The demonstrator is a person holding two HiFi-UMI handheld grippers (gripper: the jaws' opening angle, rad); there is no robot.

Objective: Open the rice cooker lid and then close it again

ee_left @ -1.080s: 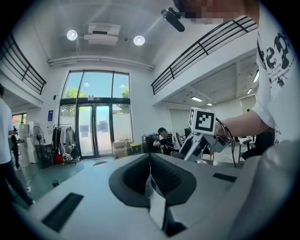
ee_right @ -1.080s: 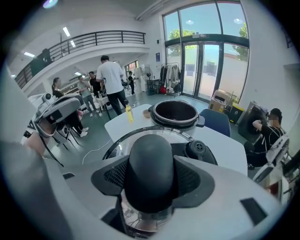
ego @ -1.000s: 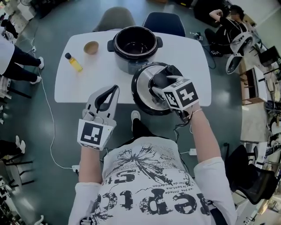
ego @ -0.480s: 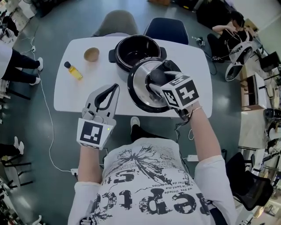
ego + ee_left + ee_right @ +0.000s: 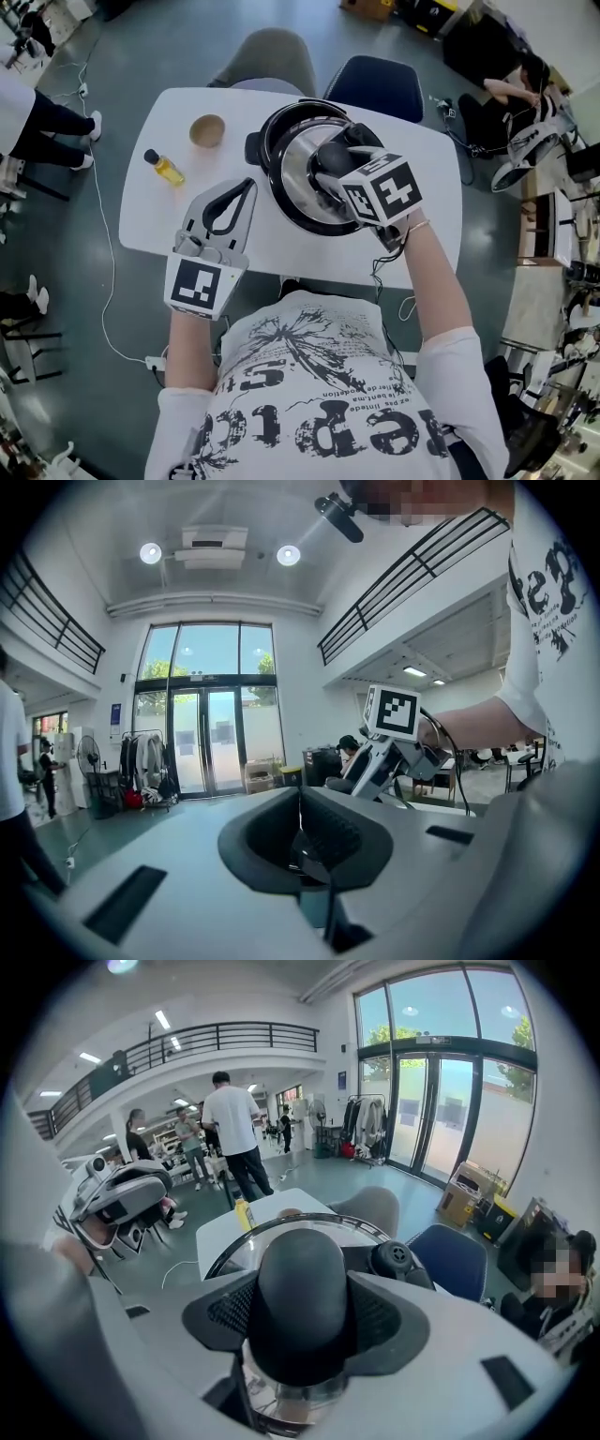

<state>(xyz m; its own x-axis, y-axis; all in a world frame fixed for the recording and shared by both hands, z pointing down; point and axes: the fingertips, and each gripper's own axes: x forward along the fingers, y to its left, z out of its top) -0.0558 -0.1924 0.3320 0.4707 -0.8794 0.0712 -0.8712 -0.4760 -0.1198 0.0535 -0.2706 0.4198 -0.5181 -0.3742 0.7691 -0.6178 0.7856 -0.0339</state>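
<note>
Left gripper (image 5: 246, 188) jaws together, right gripper (image 5: 330, 171) — clamped

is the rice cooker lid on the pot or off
Off: the right claw holds the lid by its knob, tilted over the open pot.

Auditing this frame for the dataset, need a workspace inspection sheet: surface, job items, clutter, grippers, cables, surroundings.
Surface: white table, rounded corners.
Job's things: rice cooker open; glass lid held tilted over it, not seated.
Clutter: small bowl and bottle of yellow liquid, both left of the cooker.
Grippers: right gripper shut on the lid's knob; left gripper shut, empty, over the table's near edge.
Cables: white cable on the floor, left of the table.
Surroundings: grey chair and blue chair behind the table; people standing left, one seated far right.
</note>
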